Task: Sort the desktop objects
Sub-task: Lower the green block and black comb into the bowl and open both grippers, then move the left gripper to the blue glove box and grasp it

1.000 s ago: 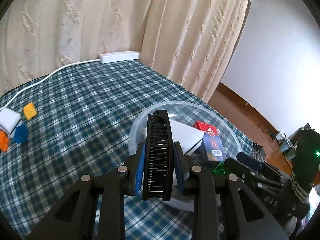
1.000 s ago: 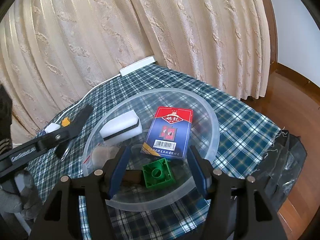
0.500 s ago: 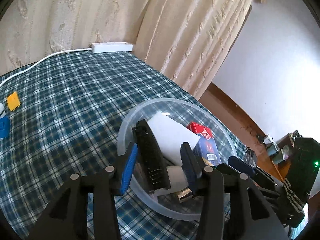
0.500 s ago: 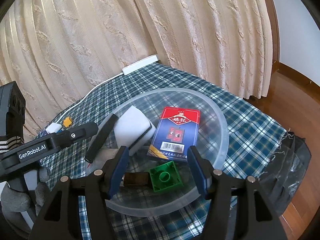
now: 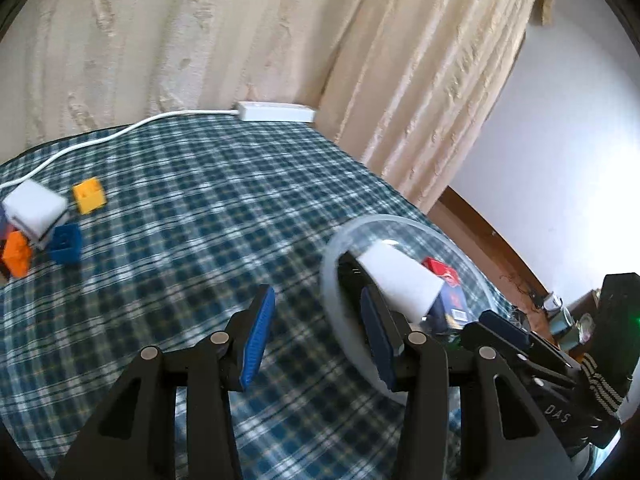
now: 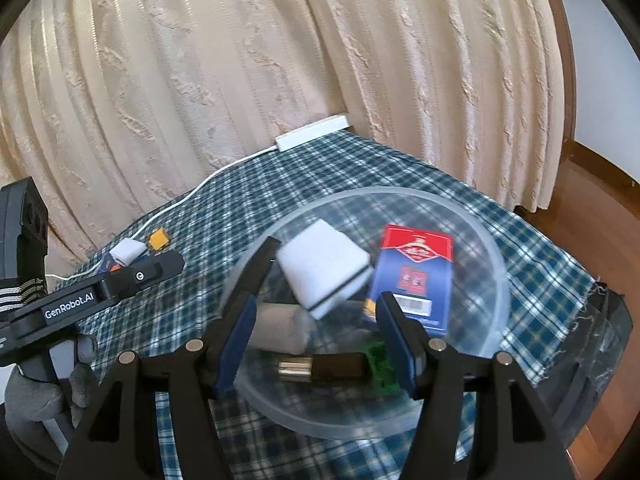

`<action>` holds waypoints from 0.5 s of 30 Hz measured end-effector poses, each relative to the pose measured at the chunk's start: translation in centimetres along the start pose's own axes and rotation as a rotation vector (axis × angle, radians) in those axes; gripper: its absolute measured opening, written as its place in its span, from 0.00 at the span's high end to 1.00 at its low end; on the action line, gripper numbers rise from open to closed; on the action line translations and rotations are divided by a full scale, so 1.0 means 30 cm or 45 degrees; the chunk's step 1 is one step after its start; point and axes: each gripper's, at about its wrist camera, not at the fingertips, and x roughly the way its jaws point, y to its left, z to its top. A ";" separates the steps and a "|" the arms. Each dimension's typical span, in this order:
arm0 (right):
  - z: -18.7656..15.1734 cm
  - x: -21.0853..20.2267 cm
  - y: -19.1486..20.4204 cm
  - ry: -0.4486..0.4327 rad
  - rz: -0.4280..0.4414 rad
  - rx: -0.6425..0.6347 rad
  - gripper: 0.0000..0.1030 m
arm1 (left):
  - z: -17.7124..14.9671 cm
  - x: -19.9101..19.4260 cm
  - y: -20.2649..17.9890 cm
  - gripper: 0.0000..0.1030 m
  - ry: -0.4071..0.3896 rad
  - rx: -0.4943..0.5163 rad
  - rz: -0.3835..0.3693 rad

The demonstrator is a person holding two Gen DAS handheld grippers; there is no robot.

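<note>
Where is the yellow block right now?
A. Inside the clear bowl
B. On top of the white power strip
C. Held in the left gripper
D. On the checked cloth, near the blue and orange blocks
D. The yellow block lies on the checked cloth close to the blue block and the orange block, well away from the clear bowl, and the left gripper holds nothing.

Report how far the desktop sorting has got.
Done: the clear bowl already holds a black comb, a white sponge, a card box and a green brick.
In hand: nothing. The left gripper has just opened and is empty; the right gripper hovers open over the bowl.
Left: yellow brick, blue brick, orange brick and a second sponge on the cloth.
</note>
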 end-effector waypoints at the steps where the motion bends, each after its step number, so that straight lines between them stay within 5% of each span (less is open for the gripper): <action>1: 0.002 0.000 0.010 -0.001 0.002 -0.004 0.35 | -0.002 -0.010 0.019 0.53 -0.004 -0.012 0.011; 13: 0.012 0.024 0.177 0.001 0.077 -0.089 0.35 | -0.012 -0.136 0.259 0.53 -0.063 -0.184 0.139; 15: 0.012 0.031 0.203 0.008 0.090 -0.096 0.35 | -0.017 -0.160 0.315 0.47 -0.075 -0.225 0.168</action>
